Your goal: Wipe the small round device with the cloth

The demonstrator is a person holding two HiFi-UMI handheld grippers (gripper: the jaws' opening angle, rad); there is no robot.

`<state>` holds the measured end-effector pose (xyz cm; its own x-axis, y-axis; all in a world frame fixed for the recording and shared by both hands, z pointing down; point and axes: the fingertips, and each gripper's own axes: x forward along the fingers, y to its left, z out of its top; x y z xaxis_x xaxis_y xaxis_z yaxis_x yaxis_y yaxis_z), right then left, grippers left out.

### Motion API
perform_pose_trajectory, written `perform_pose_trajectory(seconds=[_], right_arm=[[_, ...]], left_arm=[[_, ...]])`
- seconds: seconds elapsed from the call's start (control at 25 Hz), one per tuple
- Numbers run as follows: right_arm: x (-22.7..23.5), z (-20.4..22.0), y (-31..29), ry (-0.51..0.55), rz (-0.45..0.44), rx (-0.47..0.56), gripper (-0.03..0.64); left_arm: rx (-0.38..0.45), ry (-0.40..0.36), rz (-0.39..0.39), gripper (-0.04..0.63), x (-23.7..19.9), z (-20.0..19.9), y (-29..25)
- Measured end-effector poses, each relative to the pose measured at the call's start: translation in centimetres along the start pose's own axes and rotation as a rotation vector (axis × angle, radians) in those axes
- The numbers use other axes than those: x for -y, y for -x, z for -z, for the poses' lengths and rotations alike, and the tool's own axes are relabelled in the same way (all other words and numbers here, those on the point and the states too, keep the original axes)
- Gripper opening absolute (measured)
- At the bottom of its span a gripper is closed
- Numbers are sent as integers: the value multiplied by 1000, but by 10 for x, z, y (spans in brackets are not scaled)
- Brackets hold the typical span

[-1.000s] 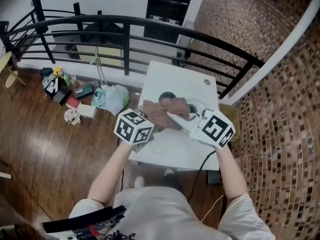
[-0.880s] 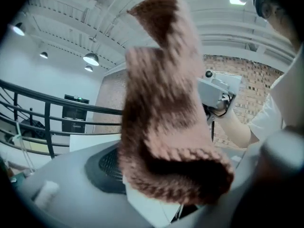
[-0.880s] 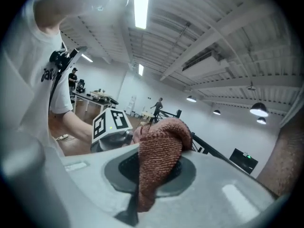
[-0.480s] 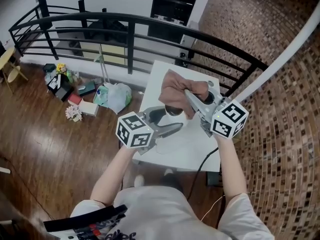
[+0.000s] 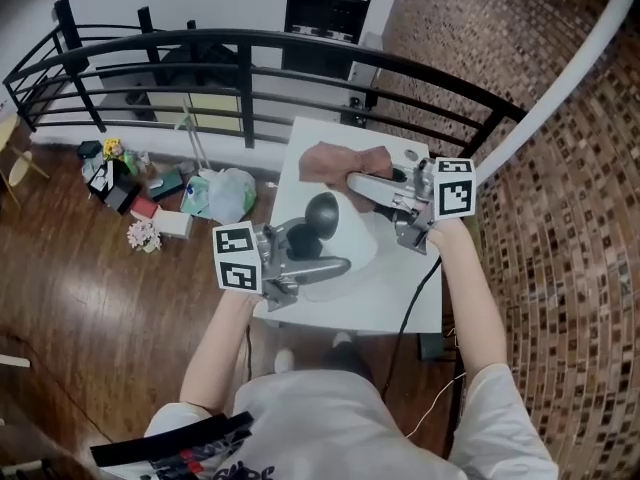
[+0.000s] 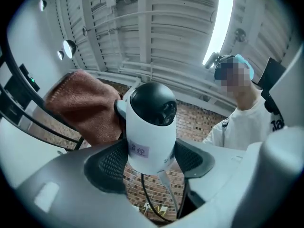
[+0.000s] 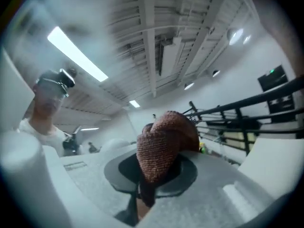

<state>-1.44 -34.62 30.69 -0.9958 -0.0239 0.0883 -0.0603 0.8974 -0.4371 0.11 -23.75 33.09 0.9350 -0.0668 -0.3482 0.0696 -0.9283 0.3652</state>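
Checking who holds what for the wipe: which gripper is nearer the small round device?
Left. The left gripper is clamped on the device by its white body; the right gripper sits off to the device's side, gripping the cloth.

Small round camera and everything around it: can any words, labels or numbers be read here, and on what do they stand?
"监控", as far as it can be made out: two handwritten characters on a white sticker on the security camera.
Shirt print, at the bottom edge of the head view: cut off, unreadable.
Marker cubes: black-and-white square patterns only, no words.
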Motion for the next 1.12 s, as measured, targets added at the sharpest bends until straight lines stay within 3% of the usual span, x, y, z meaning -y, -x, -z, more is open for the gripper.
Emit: perform_pose_trajectory(seconds=[0.08,0.2,0.32,0.44,0.56,0.76,0.96,1.12], right_arm=[[-19,9,-12,-51,-168,-94,25],[-35,21,-23,-144,-328,-176,25],[-45,29,-23,-223,-451,-184,25],[-53,25,-20,-272,-519,-140,25],[-57,11,-10,-236,-514,-97,25],[-67,-8,6,-91,-425,-80,25],[-97,-2,5,87,-324,-153,25],[-109,21,-2,199,-228,-287,25]], left_arm=[[-29,-2,36,336,5,5,-1],[-59,-30,93,336,15,10,-6],[-79,-94,123,336,26,13,-10],[-82,-124,132,336,29,14,-10],[-61,-113,99,336,21,12,-6],[4,-84,-1,336,-2,2,1],[41,-52,-112,336,-24,-1,0],[28,-55,-199,336,-37,-1,-2]])
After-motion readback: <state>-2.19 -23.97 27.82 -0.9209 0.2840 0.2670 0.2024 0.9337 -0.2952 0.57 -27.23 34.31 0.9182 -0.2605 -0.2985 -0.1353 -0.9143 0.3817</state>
